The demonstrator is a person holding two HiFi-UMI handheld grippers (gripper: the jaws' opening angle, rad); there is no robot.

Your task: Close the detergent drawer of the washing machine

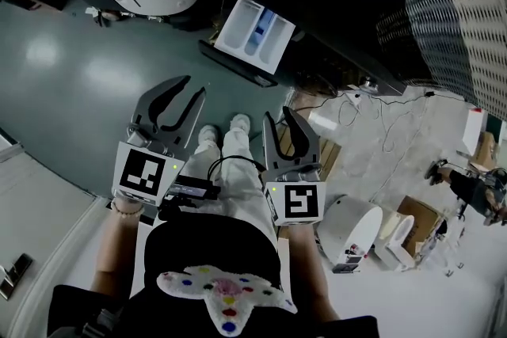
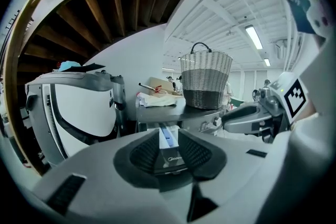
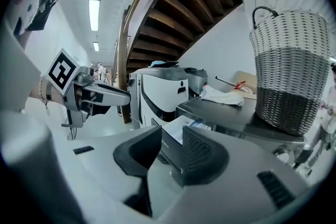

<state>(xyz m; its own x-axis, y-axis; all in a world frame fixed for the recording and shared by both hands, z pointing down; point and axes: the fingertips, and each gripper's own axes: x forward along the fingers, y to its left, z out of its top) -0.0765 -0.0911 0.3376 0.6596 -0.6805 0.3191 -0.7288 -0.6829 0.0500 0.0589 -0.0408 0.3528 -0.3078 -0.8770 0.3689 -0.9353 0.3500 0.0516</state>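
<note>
Both gape — left gripper (image 1: 193, 86), right gripper (image 1: 277, 115) — before the open detergent drawer (image 1: 255, 29).

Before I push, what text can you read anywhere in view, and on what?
"Midea": on the dark front panel of the detergent drawer, in the left gripper view.
Left marker cube and right marker cube: black-and-white patterns, no words.
Nothing else is readable.

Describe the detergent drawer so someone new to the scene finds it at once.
Find the dark washing machine with the wicker basket on top. The detergent drawer sticks out open from its front, at the end away from the basket. It is the only white tray there, with a blue compartment in its middle and a dark front panel.
</note>
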